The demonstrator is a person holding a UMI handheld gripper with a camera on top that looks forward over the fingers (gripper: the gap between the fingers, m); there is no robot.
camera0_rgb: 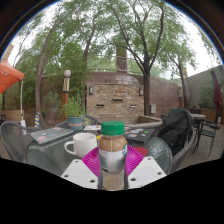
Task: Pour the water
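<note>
A small bottle (112, 152) with a green cap, a white label and brownish contents stands upright between my gripper's (112, 163) pink pads (92, 160). Both pads press against its sides, so the gripper is shut on the bottle. A white mug (80, 146) sits on the glass table (50, 155) just ahead and to the left of the fingers, its handle towards the left. The bottle hides what lies straight ahead of it.
Dark patio chairs stand round the table, one (178, 135) close on the right. A green bowl (75, 122) and flat items lie farther back on the table. Beyond are a stone wall (118, 100), trees and a lamp post (67, 90).
</note>
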